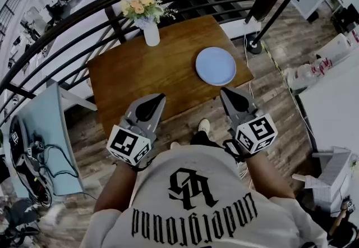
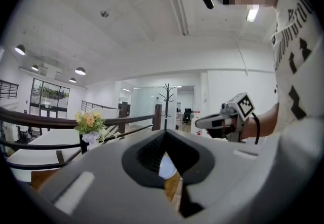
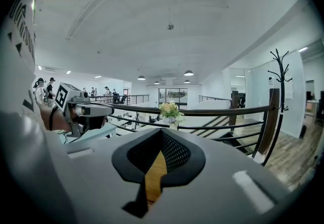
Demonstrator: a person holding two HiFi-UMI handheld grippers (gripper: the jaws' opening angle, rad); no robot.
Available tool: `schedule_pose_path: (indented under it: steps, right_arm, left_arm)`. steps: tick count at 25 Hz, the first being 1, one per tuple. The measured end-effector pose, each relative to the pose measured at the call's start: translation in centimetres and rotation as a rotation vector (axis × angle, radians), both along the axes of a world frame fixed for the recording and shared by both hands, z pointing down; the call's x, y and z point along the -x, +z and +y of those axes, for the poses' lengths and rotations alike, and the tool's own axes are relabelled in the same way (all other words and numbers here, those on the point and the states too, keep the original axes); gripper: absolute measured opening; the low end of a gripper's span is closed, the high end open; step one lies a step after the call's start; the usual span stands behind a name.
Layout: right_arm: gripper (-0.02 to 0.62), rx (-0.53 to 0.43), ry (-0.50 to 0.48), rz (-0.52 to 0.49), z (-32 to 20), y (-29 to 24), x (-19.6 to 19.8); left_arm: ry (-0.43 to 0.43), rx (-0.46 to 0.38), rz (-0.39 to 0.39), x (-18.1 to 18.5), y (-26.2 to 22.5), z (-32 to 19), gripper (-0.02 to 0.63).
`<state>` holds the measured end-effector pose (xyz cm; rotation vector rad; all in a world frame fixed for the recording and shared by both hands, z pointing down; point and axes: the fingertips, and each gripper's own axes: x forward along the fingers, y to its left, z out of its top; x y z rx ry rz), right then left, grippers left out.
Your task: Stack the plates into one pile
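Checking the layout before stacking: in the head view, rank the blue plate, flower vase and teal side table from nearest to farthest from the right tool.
1. Blue plate, just ahead of the right tool, on the right of the wooden table.
2. Flower vase, at that table's far edge.
3. Teal side table, far off to the left.

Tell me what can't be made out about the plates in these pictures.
Head view: the blue plate is seen from above, so whether it is one plate or a pile is unclear.
Left gripper view: the left gripper covers all but a sliver of it.
Right gripper view: the right gripper hides it; only table shows.
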<state>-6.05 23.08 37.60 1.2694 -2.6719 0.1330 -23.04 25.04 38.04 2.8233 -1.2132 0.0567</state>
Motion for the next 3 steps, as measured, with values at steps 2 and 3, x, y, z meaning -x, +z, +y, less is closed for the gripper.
schedule_pose_path:
  steps: [2,3]
  right_arm:
    - [0.003,0.003,0.001,0.003,-0.11,0.25,0.08]
    - [0.003,0.003,0.001,0.005,-0.20,0.35,0.14]
  left_arm:
    - [0.005,-0.003,0.000,0.05,-0.14,-0.09,0.046]
    - [0.007,-0.005,0.000,0.09,-0.23,-0.15,0.046]
